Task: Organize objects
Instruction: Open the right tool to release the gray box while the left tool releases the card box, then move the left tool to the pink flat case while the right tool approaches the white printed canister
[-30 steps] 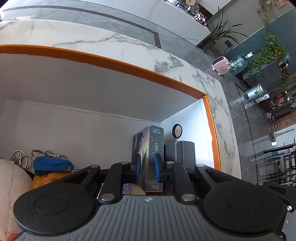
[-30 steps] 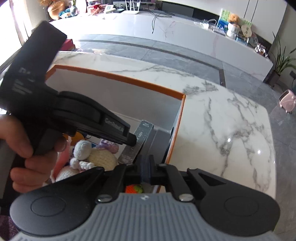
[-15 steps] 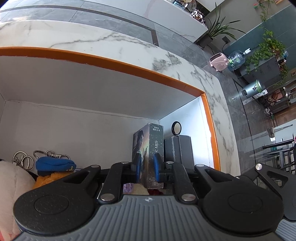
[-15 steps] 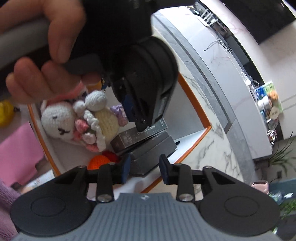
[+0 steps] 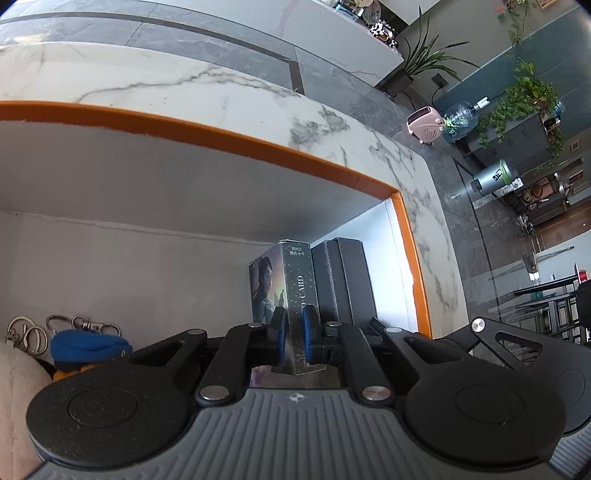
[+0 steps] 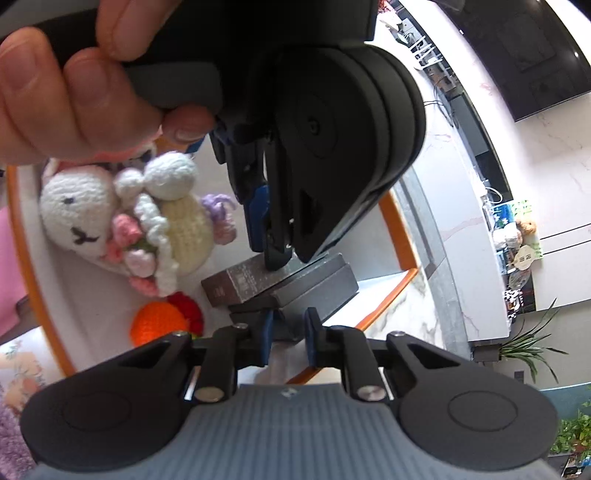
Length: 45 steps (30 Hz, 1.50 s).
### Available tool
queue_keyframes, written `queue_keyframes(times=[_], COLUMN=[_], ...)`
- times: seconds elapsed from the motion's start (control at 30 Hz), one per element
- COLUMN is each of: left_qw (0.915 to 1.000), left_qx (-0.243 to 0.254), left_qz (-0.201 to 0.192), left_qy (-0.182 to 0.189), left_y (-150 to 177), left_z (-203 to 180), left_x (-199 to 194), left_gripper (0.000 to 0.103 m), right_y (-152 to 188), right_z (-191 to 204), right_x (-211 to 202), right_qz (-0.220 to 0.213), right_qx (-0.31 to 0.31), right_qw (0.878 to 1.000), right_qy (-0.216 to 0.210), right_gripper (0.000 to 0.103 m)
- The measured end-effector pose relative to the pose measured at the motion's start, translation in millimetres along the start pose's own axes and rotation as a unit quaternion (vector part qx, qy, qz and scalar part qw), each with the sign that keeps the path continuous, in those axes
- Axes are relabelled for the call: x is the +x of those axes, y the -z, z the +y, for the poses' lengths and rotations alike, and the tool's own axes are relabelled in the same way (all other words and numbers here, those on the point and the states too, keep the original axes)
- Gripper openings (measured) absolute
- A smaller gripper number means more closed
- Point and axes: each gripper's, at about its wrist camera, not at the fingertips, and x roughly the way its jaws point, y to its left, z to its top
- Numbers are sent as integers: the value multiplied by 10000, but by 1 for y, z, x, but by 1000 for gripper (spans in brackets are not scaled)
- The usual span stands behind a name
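Two grippers: left gripper [image 5: 293,338] clamps card box [image 5: 291,295] (orange-rimmed bin [image 5: 258,142], marble counter [image 5: 184,85]); right gripper [image 6: 287,341] parted, empty.

Grey tiled floor [image 5: 221,33] — potted plant [image 5: 424,62], pink heater [image 5: 424,122].

**Support Surfaces and Contents**

You are working over a white marble countertop [image 5: 229,92] with grey veining. An orange-rimmed white box [image 5: 258,138] sits on it. On the box floor you see a card box [image 6: 240,282] beside a dark grey case [image 6: 317,277], a crocheted bunny [image 6: 122,225], an orange crocheted piece [image 6: 157,321] and metal key rings [image 5: 27,332].
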Motion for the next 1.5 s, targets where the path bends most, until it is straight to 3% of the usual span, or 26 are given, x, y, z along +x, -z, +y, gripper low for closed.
queue_keyframes(times=[0.43, 0.67, 0.8, 0.9, 0.97, 1.0, 1.13, 1.23, 1.33, 1.5], left_qw=[9992, 9926, 9867, 9832, 9805, 9788, 9795, 9837, 9871, 9913], left_qx=[316, 893, 1156, 1333, 1456, 1538, 1512, 1365, 1212, 957], left_qz=[-231, -750, -1092, -1181, -1240, -1263, -1145, -947, -805, -542], left_qy=[-112, -339, -342, -387, -449, -487, -673, -686, -665, -718], left_y=[-4, 21, 46, 69, 85, 94, 128, 151, 175, 200], left_z=[-4, -17, -22, -24, -25, -26, -23, -16, -7, 4], left_x=[-8, -62, -106, -136, -153, -161, -174, -170, -158, -128], left_gripper=[11, 11, 12, 12, 22, 24, 30, 34, 49, 55], right_y=[2, 13, 24, 34, 45, 49, 58, 68, 82, 99], right_z=[-13, -17, -23, -18, -13, -12, 12, 35, 56, 78], right_x=[10, -25, -59, -88, -108, -115, -137, -124, -108, -88], right_qz=[-166, -359, -609, -887, -1065, -1104, -1128, -974, -668, -295], right_qx=[232, 642, 1323, 2148, 2703, 2935, 3982, 4460, 4884, 5261], right_qw=[9995, 9973, 9893, 9725, 9567, 9493, 9083, 8847, 8593, 8345], right_qy=[150, 33, -31, -153, -196, -216, -614, -943, -1363, -1613], right_gripper=[20, 20, 20, 22, 37, 37, 39, 40, 40, 40])
